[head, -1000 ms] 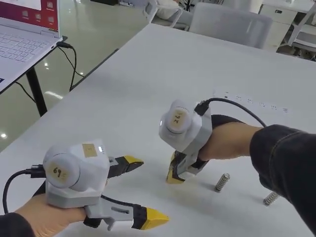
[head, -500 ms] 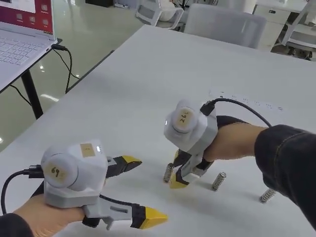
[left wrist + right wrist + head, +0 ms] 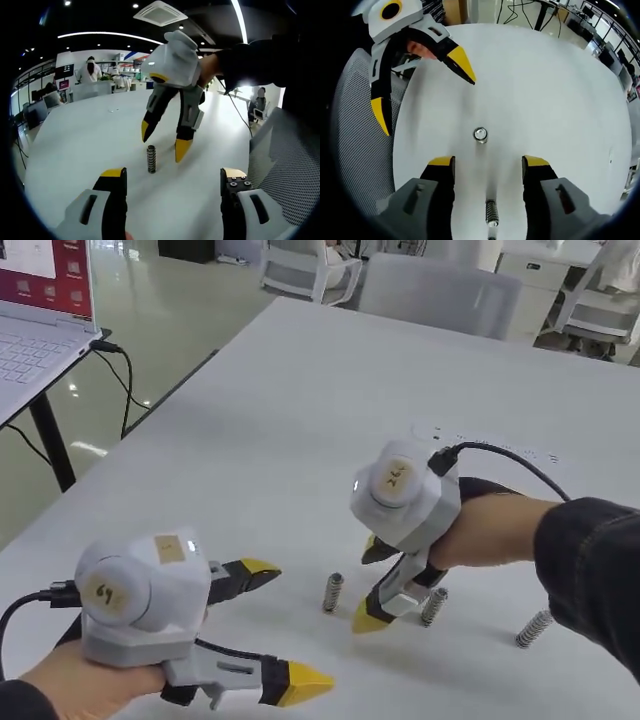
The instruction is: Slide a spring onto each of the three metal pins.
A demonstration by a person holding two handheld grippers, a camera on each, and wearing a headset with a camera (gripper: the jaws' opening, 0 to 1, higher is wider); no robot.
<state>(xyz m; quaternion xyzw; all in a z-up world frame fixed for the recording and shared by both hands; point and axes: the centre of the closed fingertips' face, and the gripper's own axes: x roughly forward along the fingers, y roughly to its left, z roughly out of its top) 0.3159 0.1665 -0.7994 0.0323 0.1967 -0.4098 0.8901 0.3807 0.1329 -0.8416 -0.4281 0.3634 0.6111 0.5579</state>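
The right claw (image 3: 370,585), spread wide and empty, is pointing down just beside an upright spring (image 3: 333,592) near the desk's (image 3: 300,420) near edge. A second spring (image 3: 433,606) and a leaning third spring (image 3: 533,628) are sitting nearby. The left claw (image 3: 282,625), marked "69", is gaping empty.

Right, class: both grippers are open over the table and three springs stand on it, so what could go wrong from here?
1. The right gripper hangs open close beside the middle spring; a sideways drift could tip it.
2. The leaning spring sits near the person's sleeve, which might brush it over.
3. The third spring is slim, so jaws closing off-centre may flick it away.
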